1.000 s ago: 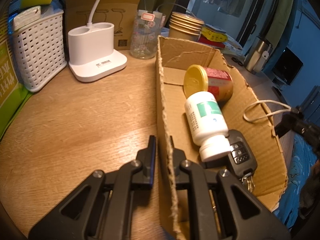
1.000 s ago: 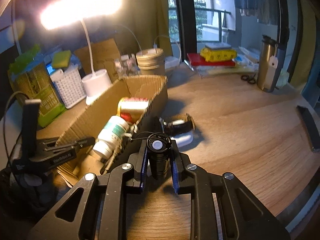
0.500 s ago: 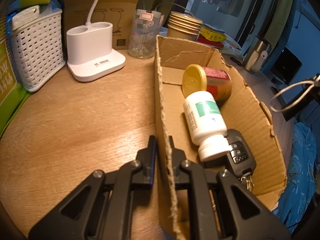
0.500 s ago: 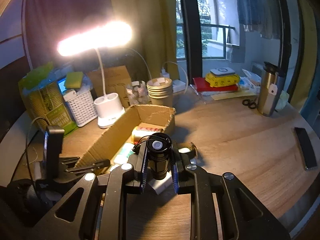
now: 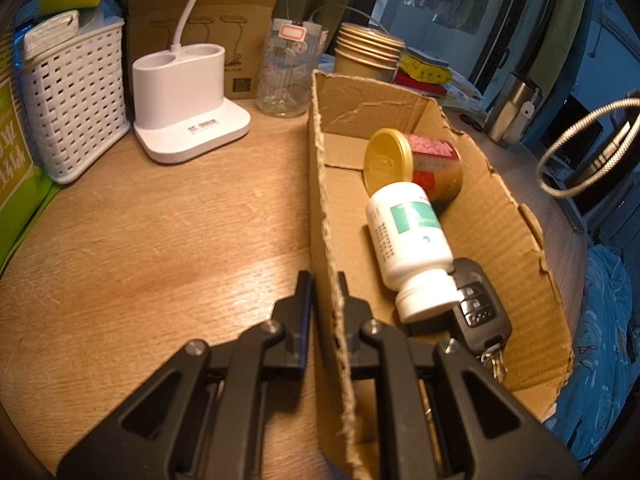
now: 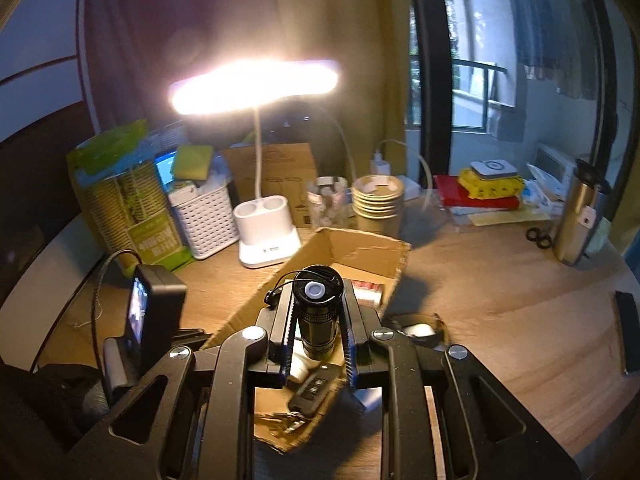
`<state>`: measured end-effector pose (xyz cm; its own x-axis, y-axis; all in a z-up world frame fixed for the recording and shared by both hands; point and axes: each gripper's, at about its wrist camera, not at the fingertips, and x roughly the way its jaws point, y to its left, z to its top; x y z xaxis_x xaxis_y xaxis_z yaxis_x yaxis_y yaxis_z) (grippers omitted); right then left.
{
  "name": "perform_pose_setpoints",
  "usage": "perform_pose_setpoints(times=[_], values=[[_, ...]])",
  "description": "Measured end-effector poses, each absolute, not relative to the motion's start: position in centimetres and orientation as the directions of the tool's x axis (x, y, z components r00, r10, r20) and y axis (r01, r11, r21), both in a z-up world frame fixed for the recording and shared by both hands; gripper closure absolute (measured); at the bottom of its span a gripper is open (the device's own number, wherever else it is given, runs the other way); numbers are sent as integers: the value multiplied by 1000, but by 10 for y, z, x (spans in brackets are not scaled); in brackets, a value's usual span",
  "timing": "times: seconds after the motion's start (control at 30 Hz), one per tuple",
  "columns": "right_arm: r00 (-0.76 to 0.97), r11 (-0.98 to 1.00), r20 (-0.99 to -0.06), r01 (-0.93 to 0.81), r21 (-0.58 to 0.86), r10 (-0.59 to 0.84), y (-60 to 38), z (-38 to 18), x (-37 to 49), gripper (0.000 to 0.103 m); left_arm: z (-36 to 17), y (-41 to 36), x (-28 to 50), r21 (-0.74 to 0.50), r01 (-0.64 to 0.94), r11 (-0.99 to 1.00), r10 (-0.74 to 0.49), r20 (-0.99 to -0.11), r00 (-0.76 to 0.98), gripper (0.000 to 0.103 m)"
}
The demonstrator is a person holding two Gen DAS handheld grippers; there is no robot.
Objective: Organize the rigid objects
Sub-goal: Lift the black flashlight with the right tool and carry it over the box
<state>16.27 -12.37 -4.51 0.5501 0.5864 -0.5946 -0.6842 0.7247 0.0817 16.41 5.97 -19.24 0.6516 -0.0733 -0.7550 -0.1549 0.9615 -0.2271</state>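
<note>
An open cardboard box [image 5: 508, 236] lies on the wooden desk. Inside it are a gold-lidded red can [image 5: 416, 164], a white pill bottle [image 5: 412, 248] and a black car key [image 5: 478, 312]. My left gripper [image 5: 325, 280] is shut on the box's left wall, one finger on each side of it. In the right wrist view my right gripper [image 6: 317, 300] is shut on a black flashlight [image 6: 318, 312], held above the box [image 6: 360, 248]. The car key [image 6: 314, 390] and a bit of the pill bottle [image 6: 300, 364] show below it. A wristwatch [image 6: 418, 326] lies on the desk right of the box.
At the desk's back stand a white lamp base [image 5: 184, 100], a white basket [image 5: 72, 96], a glass jar [image 5: 290, 72] and stacked paper cups [image 5: 368, 56]. A steel tumbler [image 6: 580, 216], scissors [image 6: 538, 237] and a dark phone [image 6: 628, 332] are on the right.
My right gripper rose with the flashlight and moved over the box; the desk and watch dropped lower in its view. The flashlight's cord loop swung up at the left wrist view's right edge. The left gripper held still.
</note>
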Motion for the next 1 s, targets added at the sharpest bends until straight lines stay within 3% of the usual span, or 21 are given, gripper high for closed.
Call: perform_pose_setpoints(times=[1.0], values=[[350, 628, -714, -761, 160, 606, -45, -103, 186, 82, -192, 59, 163, -229, -155, 961, -75, -755, 651, 92]])
